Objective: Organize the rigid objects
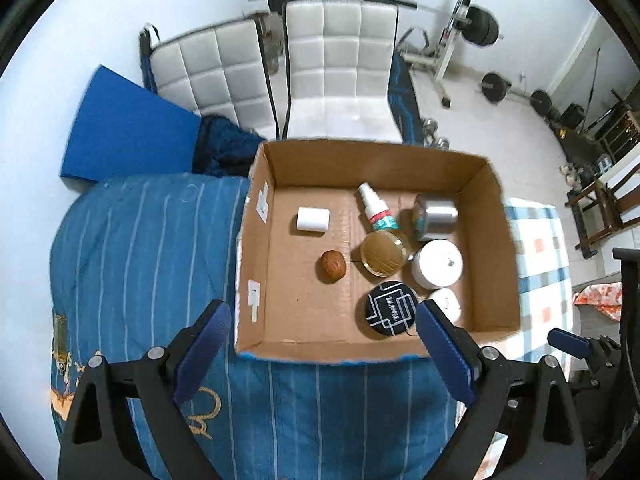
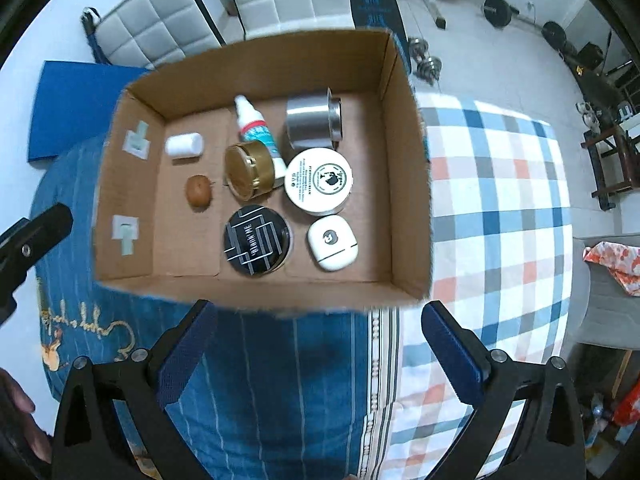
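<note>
An open cardboard box [image 1: 256, 240] [image 2: 404, 160] sits on a bed. Inside lie a white cylinder [image 1: 313, 220] [image 2: 184, 145], a brown nut-like ball [image 1: 333, 265] [image 2: 199, 191], a spray bottle [image 1: 376, 206] [image 2: 256, 130], a gold-lidded jar [image 1: 382, 254] [image 2: 248, 172], a metal tin [image 1: 436, 216] [image 2: 312, 122], a white cream jar [image 1: 438, 264] [image 2: 320, 180], a black patterned tin [image 1: 390, 309] [image 2: 256, 240] and a white earbud case [image 1: 446, 302] [image 2: 332, 244]. My left gripper [image 1: 322, 332] is open and empty over the box's near edge. My right gripper [image 2: 320, 332] is open and empty just before the box.
The bed has a blue striped cover [image 1: 140, 240] [image 2: 260, 380] and a checked blanket [image 1: 540, 264] [image 2: 500, 200]. White padded chairs [image 1: 340, 68], a blue mat [image 1: 124, 128] and weight equipment [image 1: 480, 24] stand beyond. The other gripper shows at the edge of each view: the right [image 1: 568, 342], the left [image 2: 36, 236].
</note>
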Available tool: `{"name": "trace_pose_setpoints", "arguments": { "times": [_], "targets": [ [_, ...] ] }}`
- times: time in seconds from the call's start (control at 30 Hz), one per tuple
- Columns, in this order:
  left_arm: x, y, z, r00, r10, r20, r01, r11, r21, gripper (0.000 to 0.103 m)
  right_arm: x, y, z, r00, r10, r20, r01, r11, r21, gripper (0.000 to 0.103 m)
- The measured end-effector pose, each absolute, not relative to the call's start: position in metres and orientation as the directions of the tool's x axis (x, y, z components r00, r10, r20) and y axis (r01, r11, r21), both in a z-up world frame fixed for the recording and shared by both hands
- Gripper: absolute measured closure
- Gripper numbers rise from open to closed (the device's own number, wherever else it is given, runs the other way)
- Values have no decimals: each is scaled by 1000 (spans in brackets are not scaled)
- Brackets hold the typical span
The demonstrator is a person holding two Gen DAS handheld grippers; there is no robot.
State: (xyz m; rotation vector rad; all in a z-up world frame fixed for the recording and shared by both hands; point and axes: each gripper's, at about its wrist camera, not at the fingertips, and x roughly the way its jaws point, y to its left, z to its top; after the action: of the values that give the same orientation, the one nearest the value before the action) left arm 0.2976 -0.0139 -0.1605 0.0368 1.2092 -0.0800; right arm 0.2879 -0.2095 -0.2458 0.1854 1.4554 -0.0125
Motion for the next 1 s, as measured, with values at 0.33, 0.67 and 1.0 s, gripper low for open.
{"name": "trace_pose_setpoints", "arguments": {
  "times": [0.33,0.67,1.0],
  "targets": [
    [201,-4,-69,488,-82,-869,73,996,-53,8,203,-210,-138,302,133,-944,74,984,162,0],
    [133,5,-11,561,-116,-820,81,993,-85,8,117,-209,-56,438,83,-895,53,992,117,0],
    [93,2,23,618,-134,-775,115,990,-80,8,70,-206,-11,521,54,-852,37,996,86,0]
  ]
}}
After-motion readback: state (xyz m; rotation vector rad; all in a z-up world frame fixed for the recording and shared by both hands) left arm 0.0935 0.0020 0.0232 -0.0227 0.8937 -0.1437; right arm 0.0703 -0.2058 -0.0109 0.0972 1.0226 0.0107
